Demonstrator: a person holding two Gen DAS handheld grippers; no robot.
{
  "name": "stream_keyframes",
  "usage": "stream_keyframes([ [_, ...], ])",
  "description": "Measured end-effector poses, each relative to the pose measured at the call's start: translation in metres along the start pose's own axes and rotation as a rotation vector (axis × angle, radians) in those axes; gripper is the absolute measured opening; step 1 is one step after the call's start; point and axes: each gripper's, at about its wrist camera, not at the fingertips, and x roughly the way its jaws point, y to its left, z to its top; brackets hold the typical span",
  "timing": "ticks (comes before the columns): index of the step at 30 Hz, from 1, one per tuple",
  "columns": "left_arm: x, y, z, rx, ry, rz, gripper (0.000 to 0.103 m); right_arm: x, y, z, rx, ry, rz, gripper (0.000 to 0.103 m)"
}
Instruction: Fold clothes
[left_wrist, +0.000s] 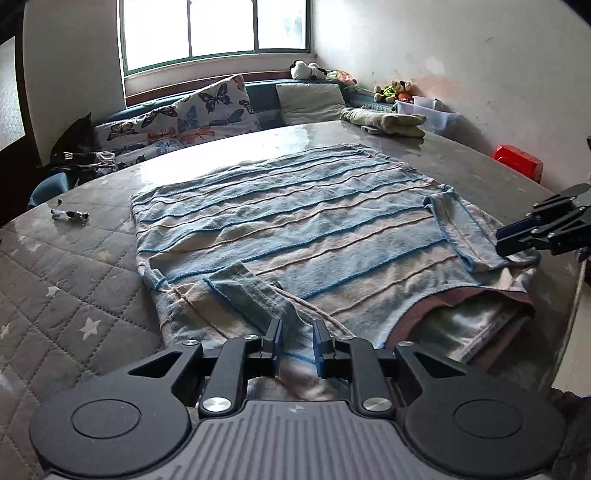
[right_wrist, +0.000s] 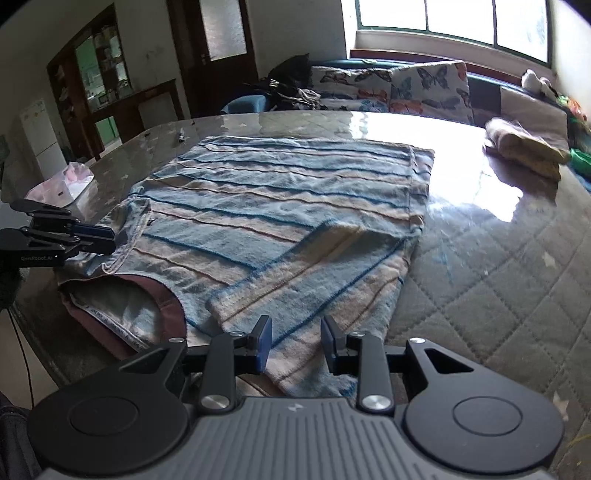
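Striped shirt (left_wrist: 295, 221) flat on desk (left_wrist: 92, 277), sleeves tucked inward for folding; we hold left tongs (left_wrist: 297, 341) and right tongs (right_wrist: 295, 343) parted, empty, over near shoulders.

The shirt (left_wrist: 295, 229) lies flat in the middle of the table (left_wrist: 74, 266), with its 2 sleeves folded inward on top of the body and its collar at the near edge of the table. The left gripper (left_wrist: 297, 339) is over the near left sleeve (left_wrist: 243, 291) and the right gripper (right_wrist: 295, 343) is over the near right sleeve (right_wrist: 295, 273), each with the jaws apart. Behind the shirt on the far right a folded cloth (left_wrist: 388, 122) lies on the table, a small pen-like thing (left_wrist: 70, 215) lies to the left of the shirt, and cushions (left_wrist: 214, 107) stand behind the table under the window (left_wrist: 214, 29).
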Motion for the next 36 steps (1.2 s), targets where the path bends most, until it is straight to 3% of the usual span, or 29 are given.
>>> stream_keyframes([
  [8, -0.018, -0.013, -0.008, 0.051, 0.021, -0.033, 0.02, -0.002, 0.011, 0.0, -0.054, 0.007, 0.014, 0.029],
  [11, -0.036, -0.016, -0.012, 0.093, 0.019, -0.052, 0.031, -0.008, 0.014, 0.001, -0.095, 0.019, 0.022, 0.031],
  [13, -0.046, -0.02, -0.017, 0.134, 0.022, -0.056, 0.047, -0.011, 0.016, 0.001, -0.124, 0.028, 0.027, 0.037],
  [21, -0.052, -0.043, -0.032, 0.309, 0.025, -0.028, 0.048, -0.024, 0.03, -0.004, -0.265, 0.07, 0.029, 0.04],
  [27, -0.055, -0.047, -0.04, 0.357, 0.029, -0.026, 0.048, -0.032, 0.036, -0.012, -0.32, 0.085, 0.025, 0.046],
  [32, -0.045, -0.052, -0.041, 0.369, 0.0, -0.009, 0.046, -0.028, 0.041, -0.016, -0.349, 0.08, 0.025, 0.046],
  [34, -0.042, -0.056, -0.04, 0.377, -0.014, -0.014, 0.023, -0.026, 0.042, -0.016, -0.361, 0.077, 0.024, 0.047],
  [36, -0.043, -0.058, -0.038, 0.375, -0.034, -0.012, 0.019, -0.024, 0.043, -0.016, -0.372, 0.075, 0.023, 0.05],
])
